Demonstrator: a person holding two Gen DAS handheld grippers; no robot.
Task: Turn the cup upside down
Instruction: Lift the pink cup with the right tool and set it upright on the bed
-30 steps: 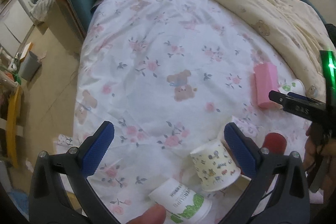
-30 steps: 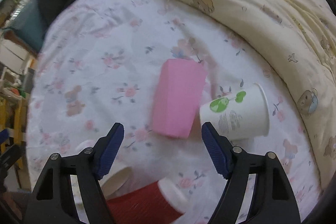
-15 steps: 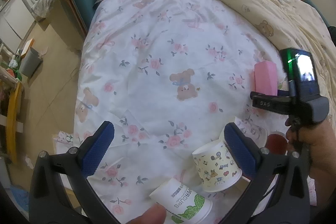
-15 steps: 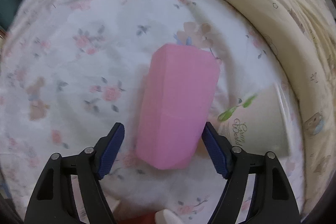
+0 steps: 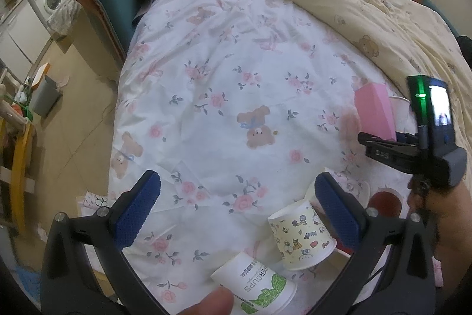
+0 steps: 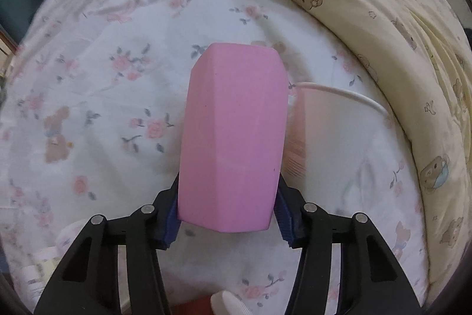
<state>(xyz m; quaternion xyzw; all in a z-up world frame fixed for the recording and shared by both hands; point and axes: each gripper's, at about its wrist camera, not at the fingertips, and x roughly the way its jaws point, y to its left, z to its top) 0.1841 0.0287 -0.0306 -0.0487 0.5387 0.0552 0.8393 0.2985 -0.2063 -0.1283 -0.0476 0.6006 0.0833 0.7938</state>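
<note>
A pink faceted cup (image 6: 233,138) lies on its side on the floral bedsheet (image 6: 97,96). My right gripper (image 6: 228,213) is closed around the cup's near end, with the blue pads pressed to its two sides. The cup also shows in the left wrist view (image 5: 374,111), with the right gripper (image 5: 380,140) at its near end. My left gripper (image 5: 236,211) is open and empty, held above the sheet near a cartoon-print paper cup (image 5: 301,235) and a white paper cup with green leaves (image 5: 256,282).
A white paper cup (image 6: 333,132) lies on its side just right of the pink cup. A red cup (image 5: 385,201) lies by the right hand. A cream quilt (image 5: 354,8) is bunched along the right. The bed edge and the floor (image 5: 79,120) are to the left.
My right gripper moved forward to the pink cup and closed on its near end. The left gripper stayed open and drew back a little.
</note>
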